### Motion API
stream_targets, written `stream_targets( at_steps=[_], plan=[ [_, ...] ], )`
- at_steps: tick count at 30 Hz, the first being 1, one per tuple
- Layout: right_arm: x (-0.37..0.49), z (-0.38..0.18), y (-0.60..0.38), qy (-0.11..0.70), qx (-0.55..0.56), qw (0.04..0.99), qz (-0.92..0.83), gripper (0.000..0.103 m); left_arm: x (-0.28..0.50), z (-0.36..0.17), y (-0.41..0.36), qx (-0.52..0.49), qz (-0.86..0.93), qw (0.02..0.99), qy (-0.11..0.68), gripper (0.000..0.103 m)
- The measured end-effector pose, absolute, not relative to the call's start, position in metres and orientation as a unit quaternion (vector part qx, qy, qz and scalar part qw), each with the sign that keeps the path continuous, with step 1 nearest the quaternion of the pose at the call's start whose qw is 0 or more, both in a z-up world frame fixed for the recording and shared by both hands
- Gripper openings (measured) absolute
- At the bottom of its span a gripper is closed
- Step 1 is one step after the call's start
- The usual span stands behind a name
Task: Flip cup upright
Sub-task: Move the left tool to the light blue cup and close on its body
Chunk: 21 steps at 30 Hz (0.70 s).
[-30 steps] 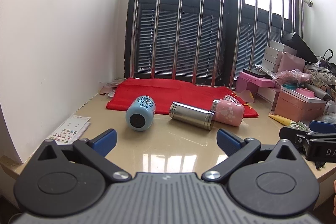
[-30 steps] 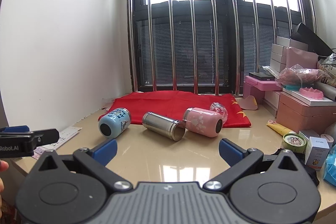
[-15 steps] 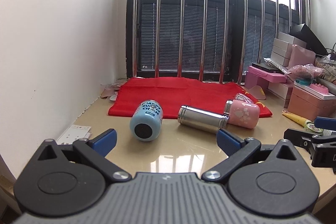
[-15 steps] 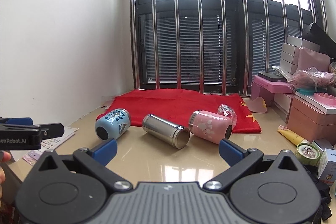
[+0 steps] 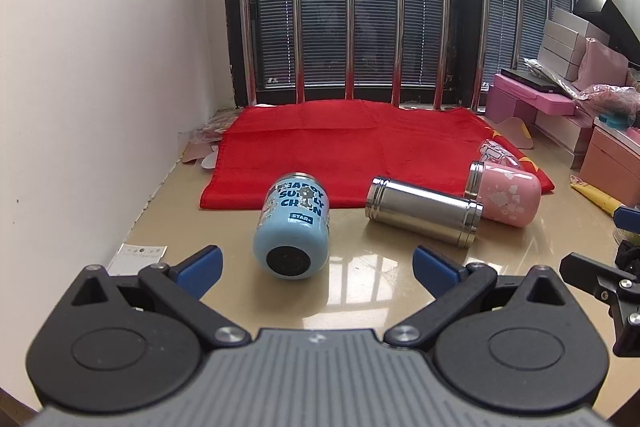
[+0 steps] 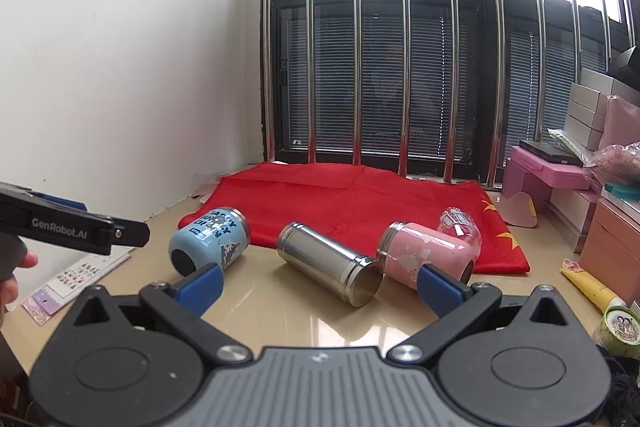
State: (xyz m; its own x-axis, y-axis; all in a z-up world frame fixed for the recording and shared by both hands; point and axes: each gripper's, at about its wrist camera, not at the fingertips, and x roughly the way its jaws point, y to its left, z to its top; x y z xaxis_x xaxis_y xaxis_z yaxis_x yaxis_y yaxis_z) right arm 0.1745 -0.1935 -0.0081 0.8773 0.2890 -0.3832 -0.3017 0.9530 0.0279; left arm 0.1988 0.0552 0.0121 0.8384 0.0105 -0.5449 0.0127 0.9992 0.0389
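Observation:
Three cups lie on their sides on the beige table: a blue printed cup point(image 5: 294, 229) point(image 6: 208, 245), a steel cup point(image 5: 424, 211) point(image 6: 330, 269) and a pink cup point(image 5: 506, 193) point(image 6: 426, 257). A small clear glass point(image 6: 458, 225) lies behind the pink cup. My left gripper point(image 5: 316, 267) is open and empty, just short of the blue cup, whose base faces it. My right gripper point(image 6: 320, 283) is open and empty, in front of the steel and pink cups.
A red cloth point(image 5: 360, 155) covers the table's back under the barred window. Pink boxes point(image 5: 532, 103) and clutter line the right side. A yellow tube point(image 6: 588, 285) and a small jar point(image 6: 614, 325) lie at right. A sticker sheet point(image 6: 76, 281) lies at left by the wall.
Both grippers have moved forward toward the cups, which look larger now. The left gripper has lined up on the blue cup. Jaws have stayed open.

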Motion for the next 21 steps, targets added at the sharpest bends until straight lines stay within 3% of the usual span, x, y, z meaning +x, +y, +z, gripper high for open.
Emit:
stream_targets(
  at_steps=[8, 21],
  plan=[
    [0.227, -0.021, -0.171, 0.208, -0.027, 0.963, 0.167, 0.103, 0.266, -0.001, 0.072, 0.04, 0.0, 0.933, 0.358, 0.103],
    [0.29, -0.043, -0.147, 0.209, -0.048, 0.96, 0.178, 0.103, 0.364, -0.014, 0.082, 0.059, 0.002, 0.908, 0.415, 0.103]
  ],
)
